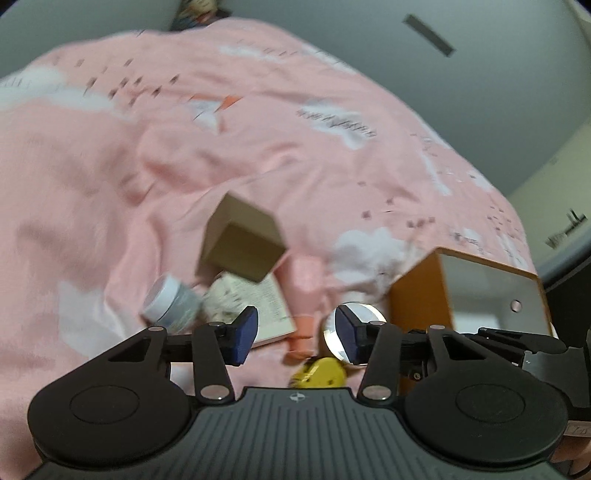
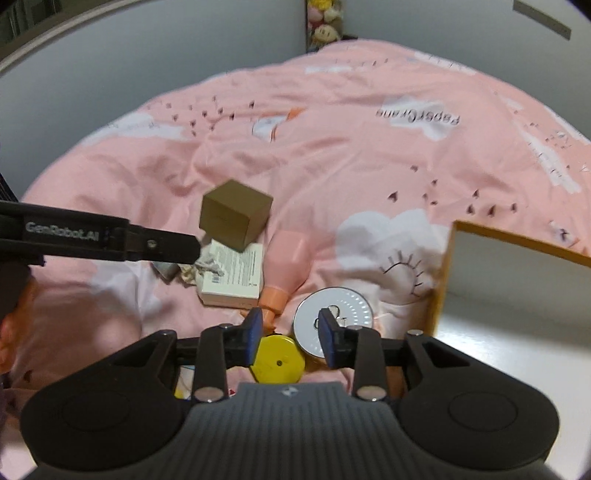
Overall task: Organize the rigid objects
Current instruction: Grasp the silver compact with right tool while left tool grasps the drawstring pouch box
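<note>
Several small objects lie on a pink bedspread. A brown cardboard box [image 2: 234, 212] leans on a white printed box [image 2: 236, 277], with crumpled paper [image 2: 205, 266] and a small grey jar [image 1: 171, 299] beside them. A pink bottle [image 2: 284, 262] with an orange cap, a white round disc [image 2: 334, 314] and a yellow round tape [image 2: 277, 360] lie nearer. My left gripper [image 1: 295, 332] is open and empty above the pile; its arm also shows in the right wrist view [image 2: 110, 240]. My right gripper [image 2: 290, 336] is open and empty over the yellow tape and disc.
An open wooden box [image 2: 517, 280] with an orange rim and pale inside sits at the right, also in the left wrist view [image 1: 480, 291]. The pink bedspread [image 2: 369, 166] spreads back to grey walls. Plush toys [image 2: 325, 22] sit in the far corner.
</note>
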`<act>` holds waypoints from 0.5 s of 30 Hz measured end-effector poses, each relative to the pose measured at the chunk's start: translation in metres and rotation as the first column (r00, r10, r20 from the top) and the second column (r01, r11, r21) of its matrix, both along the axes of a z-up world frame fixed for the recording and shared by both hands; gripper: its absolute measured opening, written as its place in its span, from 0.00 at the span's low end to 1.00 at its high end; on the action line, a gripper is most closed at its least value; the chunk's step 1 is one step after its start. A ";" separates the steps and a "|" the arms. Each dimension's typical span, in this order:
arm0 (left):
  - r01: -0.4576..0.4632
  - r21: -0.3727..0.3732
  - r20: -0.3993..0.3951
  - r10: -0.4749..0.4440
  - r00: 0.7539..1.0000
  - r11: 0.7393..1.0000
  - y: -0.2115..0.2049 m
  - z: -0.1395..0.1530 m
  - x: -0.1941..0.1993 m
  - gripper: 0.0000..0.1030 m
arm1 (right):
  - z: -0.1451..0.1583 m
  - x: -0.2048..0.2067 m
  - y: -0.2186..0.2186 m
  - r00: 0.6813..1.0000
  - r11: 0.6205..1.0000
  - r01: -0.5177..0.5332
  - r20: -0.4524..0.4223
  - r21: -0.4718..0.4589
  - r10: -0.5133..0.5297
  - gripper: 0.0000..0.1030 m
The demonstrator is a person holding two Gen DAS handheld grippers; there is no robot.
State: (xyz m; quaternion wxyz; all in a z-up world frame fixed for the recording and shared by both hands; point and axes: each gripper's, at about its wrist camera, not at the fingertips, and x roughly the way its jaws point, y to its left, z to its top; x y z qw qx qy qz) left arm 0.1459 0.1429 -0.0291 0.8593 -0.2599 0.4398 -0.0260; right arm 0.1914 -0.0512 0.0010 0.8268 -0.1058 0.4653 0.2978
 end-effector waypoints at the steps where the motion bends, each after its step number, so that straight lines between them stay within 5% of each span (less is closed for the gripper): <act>1: -0.018 0.000 -0.018 0.018 1.000 1.000 0.002 -0.006 0.001 0.55 | -0.007 0.005 0.006 1.000 1.000 -0.006 -0.009 -0.018 0.006 0.34; 5: -0.082 -0.032 -0.088 0.079 0.993 0.996 0.007 -0.032 0.008 0.56 | -0.029 0.022 0.022 0.999 0.993 -0.044 -0.032 -0.107 0.040 0.36; 9: -0.168 -0.035 -0.148 0.162 0.976 0.985 0.011 -0.054 0.008 0.72 | -0.047 0.036 0.032 0.996 0.976 -0.085 -0.046 -0.199 0.077 0.61; 15: -0.198 -0.073 -0.163 0.184 0.969 0.977 0.017 -0.074 0.012 0.73 | -0.066 0.051 0.039 0.990 0.950 -0.127 -0.096 -0.286 0.103 0.66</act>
